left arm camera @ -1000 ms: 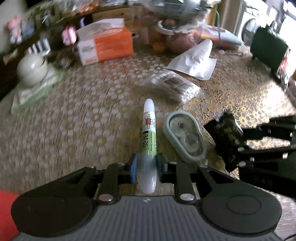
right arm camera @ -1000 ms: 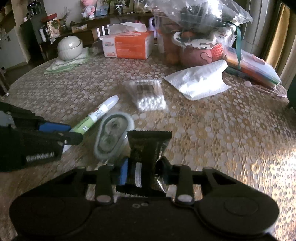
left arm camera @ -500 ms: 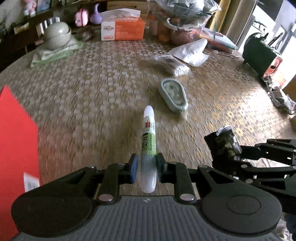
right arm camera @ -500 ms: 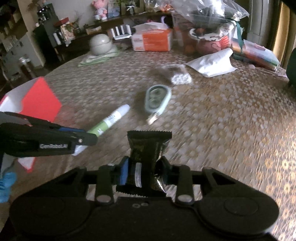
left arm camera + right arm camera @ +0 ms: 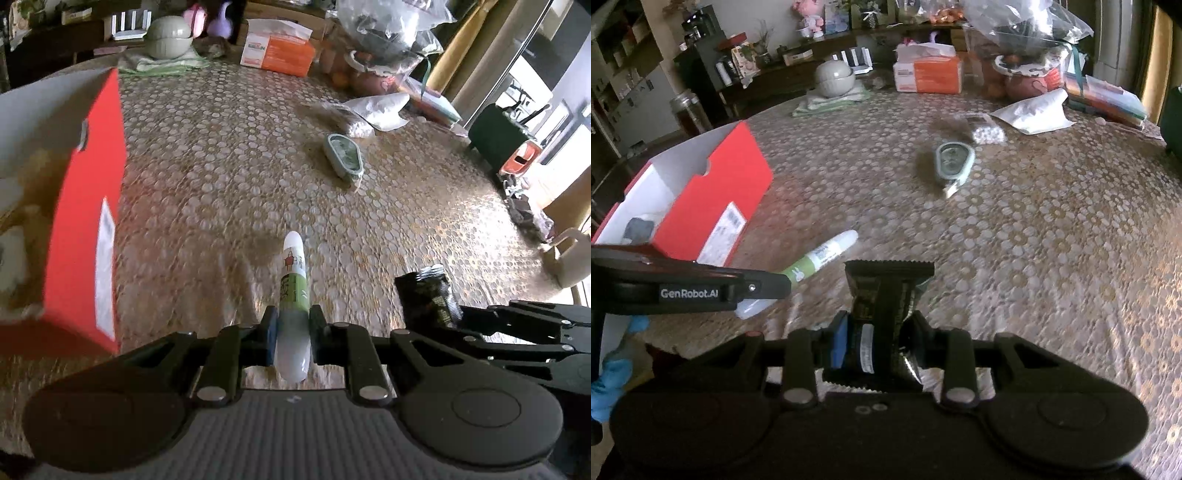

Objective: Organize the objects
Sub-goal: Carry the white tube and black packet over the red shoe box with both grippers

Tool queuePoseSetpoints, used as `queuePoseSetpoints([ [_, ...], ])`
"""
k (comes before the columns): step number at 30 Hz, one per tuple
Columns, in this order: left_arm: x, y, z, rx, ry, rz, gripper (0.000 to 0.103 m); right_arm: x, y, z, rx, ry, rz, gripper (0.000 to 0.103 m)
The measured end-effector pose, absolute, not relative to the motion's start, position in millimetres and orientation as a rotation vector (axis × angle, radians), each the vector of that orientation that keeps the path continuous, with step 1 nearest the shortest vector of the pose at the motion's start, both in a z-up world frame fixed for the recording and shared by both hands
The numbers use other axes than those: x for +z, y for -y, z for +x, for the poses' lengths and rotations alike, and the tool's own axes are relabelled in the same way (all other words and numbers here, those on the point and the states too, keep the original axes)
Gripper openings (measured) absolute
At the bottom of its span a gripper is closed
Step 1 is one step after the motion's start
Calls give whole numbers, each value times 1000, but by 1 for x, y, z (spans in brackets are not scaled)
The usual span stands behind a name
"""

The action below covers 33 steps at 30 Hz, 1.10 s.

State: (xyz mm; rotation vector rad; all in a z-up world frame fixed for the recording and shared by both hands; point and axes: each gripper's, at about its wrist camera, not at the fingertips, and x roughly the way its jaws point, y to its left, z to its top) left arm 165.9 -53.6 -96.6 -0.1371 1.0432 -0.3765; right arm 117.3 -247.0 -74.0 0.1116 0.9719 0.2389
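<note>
A white and green glue pen (image 5: 293, 273) sticks forward out of my left gripper (image 5: 293, 325), whose jaws are closing tighter on its clear rear end. My right gripper (image 5: 877, 332) is shut on a dark snack packet (image 5: 886, 288), held upright above the patterned tablecloth. An open red box (image 5: 713, 192) with a white inside sits at the left, close to the left gripper (image 5: 764, 288); a dark item lies in it. In the left wrist view the box's red wall (image 5: 85, 221) fills the left side and the packet (image 5: 424, 295) hangs at the right.
A grey-green correction tape dispenser (image 5: 953, 160) lies mid-table, with a clear bag of white beads (image 5: 986, 129) and a white paper bag (image 5: 1034, 110) behind it. An orange tissue box (image 5: 931, 74), a lidded bowl (image 5: 834, 77) and a filled plastic bag (image 5: 1027, 29) line the far edge.
Both grippers have pulled back and leftward with the pen and packet. The dispenser has shrunk into the distance and the red box has come into view at the left.
</note>
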Motion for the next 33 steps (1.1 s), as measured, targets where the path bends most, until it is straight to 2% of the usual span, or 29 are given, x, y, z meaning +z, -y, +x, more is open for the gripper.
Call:
queuePoseSetpoints([
  [6,-98,36,148,-373,-1040,-167,16,-77,224,103,248,-997,85,34],
  [16,-73,18,145,-410,-985,-221,16,-48,205,107,250,-947,59,34],
  [33,8,-59,148,-356,-803,-230,16,21,131,152,374,-821,-53,34],
])
